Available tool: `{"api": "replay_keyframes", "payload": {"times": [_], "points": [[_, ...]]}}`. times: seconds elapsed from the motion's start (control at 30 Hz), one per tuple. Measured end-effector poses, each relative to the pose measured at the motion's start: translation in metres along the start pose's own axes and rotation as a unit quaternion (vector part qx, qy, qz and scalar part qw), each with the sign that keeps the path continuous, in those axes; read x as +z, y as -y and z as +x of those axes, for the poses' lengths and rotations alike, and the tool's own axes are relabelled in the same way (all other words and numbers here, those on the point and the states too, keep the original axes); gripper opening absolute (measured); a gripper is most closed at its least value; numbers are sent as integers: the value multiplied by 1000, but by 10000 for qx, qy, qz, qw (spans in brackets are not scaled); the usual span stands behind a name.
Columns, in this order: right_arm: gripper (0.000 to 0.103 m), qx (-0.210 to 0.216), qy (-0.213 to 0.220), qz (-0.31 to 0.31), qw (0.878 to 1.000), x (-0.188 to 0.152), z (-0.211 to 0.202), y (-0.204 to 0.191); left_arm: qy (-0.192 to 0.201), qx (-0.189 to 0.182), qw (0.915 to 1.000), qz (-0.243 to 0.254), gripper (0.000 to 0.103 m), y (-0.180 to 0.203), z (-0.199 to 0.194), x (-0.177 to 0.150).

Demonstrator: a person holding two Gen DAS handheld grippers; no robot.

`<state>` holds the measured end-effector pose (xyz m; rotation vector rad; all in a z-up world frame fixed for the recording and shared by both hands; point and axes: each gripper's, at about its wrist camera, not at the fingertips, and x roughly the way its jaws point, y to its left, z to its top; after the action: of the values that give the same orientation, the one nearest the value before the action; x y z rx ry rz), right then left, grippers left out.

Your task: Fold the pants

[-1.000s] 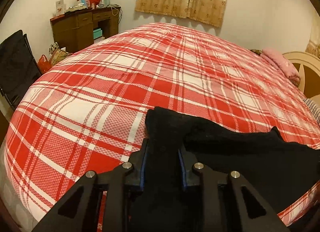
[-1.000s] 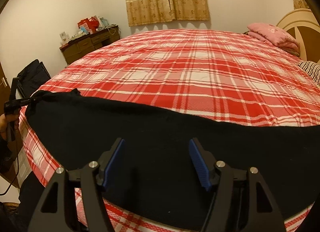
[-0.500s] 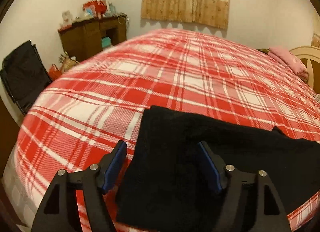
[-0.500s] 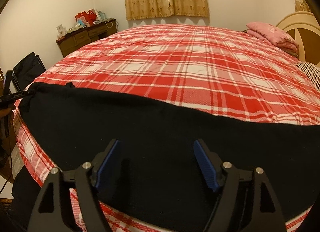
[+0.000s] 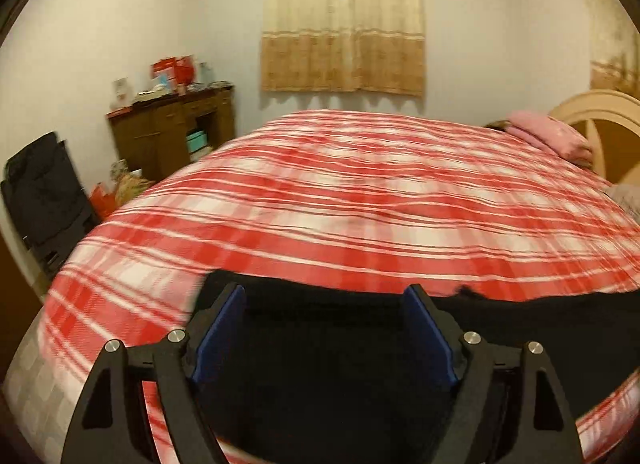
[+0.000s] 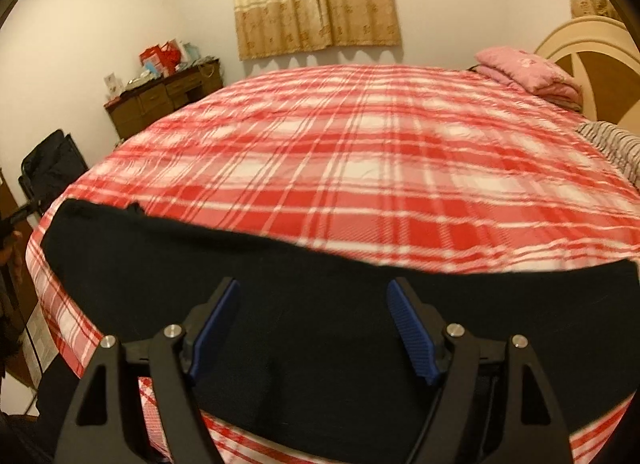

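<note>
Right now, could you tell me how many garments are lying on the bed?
1: the black pants spread along the near edge of the plaid bed. Pink bedding by the headboard may hide more.

white walls, beige curtain (image 5: 342,19) on far wall. brown desk (image 6: 164,97) left — cluttered. red plaid bed (image 6: 360,151), cream headboard (image 6: 588,59).

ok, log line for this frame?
stage: fold pants | left gripper: open | right gripper: open | black pants: flat on plaid bedspread, ungripped
</note>
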<state>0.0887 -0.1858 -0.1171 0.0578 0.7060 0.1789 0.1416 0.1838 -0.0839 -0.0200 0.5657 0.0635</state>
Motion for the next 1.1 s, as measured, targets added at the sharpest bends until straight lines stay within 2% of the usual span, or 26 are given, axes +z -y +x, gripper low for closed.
{"api": "replay_keyframes", "payload": {"times": [0.1,0.27,0.33,0.4,0.53,0.6,0.7,0.9,1.03,1.1], "points": [[79,-274,226,108,9993,11,-25,28,-107,-300,9994,122,84,31,6,-7],[79,-913,432,939,9905,17,-73,109,-485,-747,9960,19,86,62,21,-30],[80,-1191,474,1292,9833,12,-89,144,-652,-805,9946,24,86,68,22,-38],[80,-1195,370,1688,9777,4,-99,174,-725,-822,9940,2,86,67,23,-45],[69,-1250,144,2230,9667,-13,-104,217,-852,-621,9944,-44,86,60,27,-59],[65,-1126,113,2404,9641,-16,-102,225,-904,-551,9944,-81,86,55,28,-65],[62,-921,-49,2337,9679,-19,-95,222,-826,-485,9954,75,86,58,28,-72],[57,-1343,-252,2202,9658,-31,-85,227,-758,-402,9959,281,92,63,28,-78],[57,-1277,-247,2198,9668,-32,-85,229,-720,-358,9964,270,96,64,29,-79],[57,-1083,-215,2228,9686,-32,-83,228,-693,-349,9968,212,98,65,29,-80]]}}
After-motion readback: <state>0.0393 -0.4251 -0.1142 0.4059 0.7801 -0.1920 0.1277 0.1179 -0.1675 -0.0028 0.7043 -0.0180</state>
